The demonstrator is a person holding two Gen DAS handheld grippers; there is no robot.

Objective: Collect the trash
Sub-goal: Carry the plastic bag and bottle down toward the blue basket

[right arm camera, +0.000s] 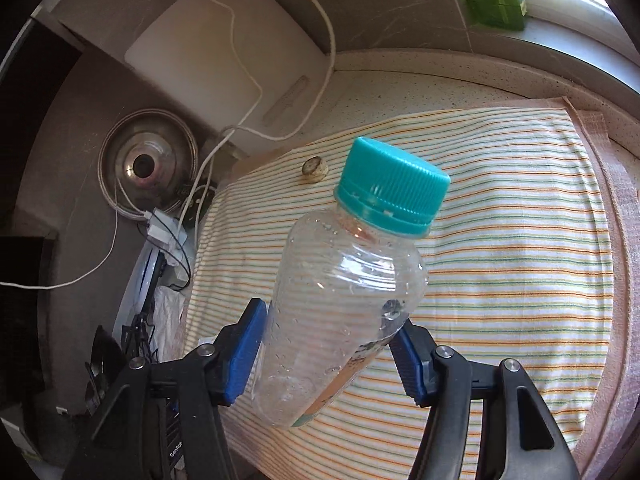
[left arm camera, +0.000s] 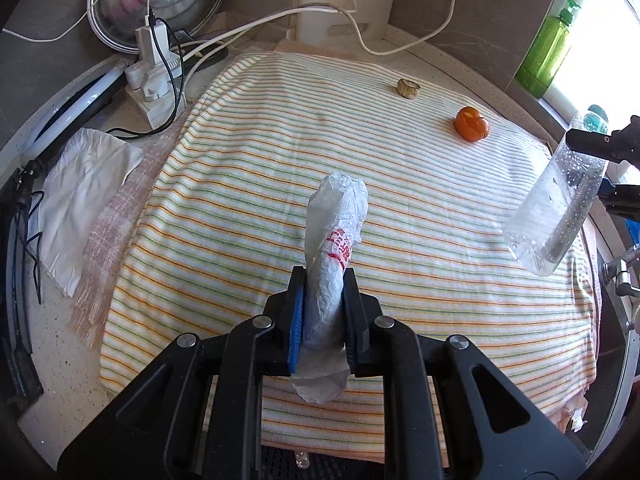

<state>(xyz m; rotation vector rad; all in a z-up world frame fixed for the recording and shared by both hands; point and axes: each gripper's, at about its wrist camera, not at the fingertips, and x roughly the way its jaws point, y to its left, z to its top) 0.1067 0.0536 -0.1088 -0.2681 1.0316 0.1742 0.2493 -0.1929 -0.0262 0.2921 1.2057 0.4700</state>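
- Looking through the left wrist view, we saw the left tongs (left arm camera: 322,320) clamped tight on a crumpled white wrapper (left arm camera: 334,256) with red print. Its long axis ran straight out along the fingers, away from the camera, and it was lifted clear of the striped cloth (left arm camera: 248,184) covering the desk.
- Two loose pieces lay on the cloth ahead: an orange peel (left arm camera: 472,123) far and to the right, and a small brownish scrap (left arm camera: 409,89) beyond it, nearer the back edge. We judged both lay closer to the right tongs (left arm camera: 600,164), which showed at the right edge of this view holding a clear plastic bottle (left arm camera: 554,204) off the cloth.
- A white tissue (left arm camera: 84,200) lay on the bare desk at the left, beside the cloth, on the left hand's side.
- Turning to the right wrist view, we saw the right tongs (right arm camera: 328,344) clamped on the bottle (right arm camera: 340,304) across its ribbed body, with the teal cap (right arm camera: 390,188) pointing up and away, tilted a little right.
- The brownish scrap (right arm camera: 315,169) sat on the cloth just left of the cap in this view; the peel was hidden behind the bottle.
- With both tongs full, we judged the next move was to a bin, which neither view showed.
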